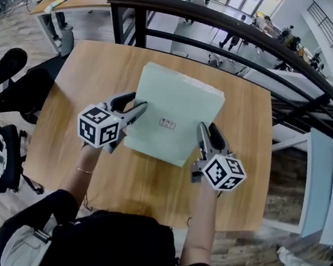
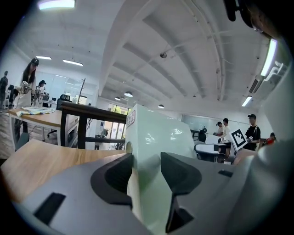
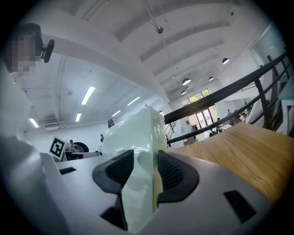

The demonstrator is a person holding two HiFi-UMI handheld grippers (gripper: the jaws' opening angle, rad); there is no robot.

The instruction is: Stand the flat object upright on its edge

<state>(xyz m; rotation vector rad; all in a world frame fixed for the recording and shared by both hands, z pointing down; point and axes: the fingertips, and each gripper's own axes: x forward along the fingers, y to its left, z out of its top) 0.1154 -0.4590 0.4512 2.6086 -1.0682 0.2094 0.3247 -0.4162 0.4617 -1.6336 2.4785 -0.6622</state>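
A flat pale green box [image 1: 175, 113] with a small label on its top face hangs tilted over the wooden table [image 1: 148, 176], its near edge raised. My left gripper [image 1: 134, 110] is shut on the box's left side, and my right gripper [image 1: 203, 134] is shut on its right side. In the left gripper view the box [image 2: 156, 137] fills the gap between the dark pads [image 2: 179, 172]. The right gripper view shows the same box [image 3: 138, 137] pinched between its ribbed pads [image 3: 170, 172]. The box's far edge is hidden from me.
A black metal railing [image 1: 229, 28] runs behind the table, with a lower floor beyond it. Black office chairs [image 1: 9, 78] stand to the left. White panels [image 1: 329, 187] lean at the right. People stand far off in the room.
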